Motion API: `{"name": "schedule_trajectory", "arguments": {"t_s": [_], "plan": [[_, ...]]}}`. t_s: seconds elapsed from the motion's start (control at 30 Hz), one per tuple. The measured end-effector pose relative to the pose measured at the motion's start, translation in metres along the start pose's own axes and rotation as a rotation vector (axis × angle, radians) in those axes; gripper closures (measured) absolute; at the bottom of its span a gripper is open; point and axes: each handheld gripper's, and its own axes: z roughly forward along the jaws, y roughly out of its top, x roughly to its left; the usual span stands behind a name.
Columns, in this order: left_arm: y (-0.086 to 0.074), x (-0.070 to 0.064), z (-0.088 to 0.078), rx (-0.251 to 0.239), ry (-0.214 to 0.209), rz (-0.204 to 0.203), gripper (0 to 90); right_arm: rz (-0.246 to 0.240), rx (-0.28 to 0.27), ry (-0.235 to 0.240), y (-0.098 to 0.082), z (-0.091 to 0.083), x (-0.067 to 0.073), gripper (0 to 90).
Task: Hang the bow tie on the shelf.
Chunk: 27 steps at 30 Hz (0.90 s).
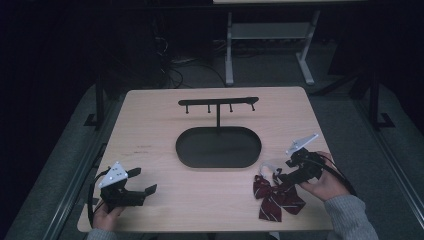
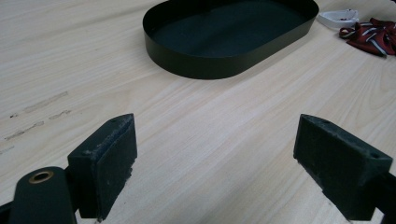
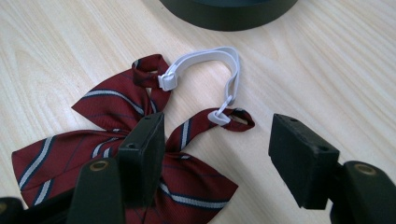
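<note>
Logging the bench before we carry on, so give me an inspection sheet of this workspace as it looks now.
Surface: light wood table, faint scuffs at left.
Job's things: red striped bow tie with white strap lying flat; black oval tray with hook stand.
Clutter: nothing seen.
Grippers: left tongs open over bare wood; right tongs open above the bow tie, not gripping.
Cables: black cable at the right hand; more on the floor behind.
Surroundings: dark room, grey desk frame.
</note>
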Motion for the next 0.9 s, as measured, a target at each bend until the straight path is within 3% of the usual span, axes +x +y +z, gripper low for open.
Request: {"name": "schedule_trajectory", "arguments": {"t_s": [0.23,0.9], "plan": [[0.000,0.000,0.000,-0.005,0.000,0.000,13.1,-0.006,0.023,0.028,0.011,0.006,-0.005,39.7],[0.001,0.000,-0.002,-0.007,0.001,0.002,13.1,-0.030,0.129,0.037,0.048,0.034,-0.010,45.5]]}}
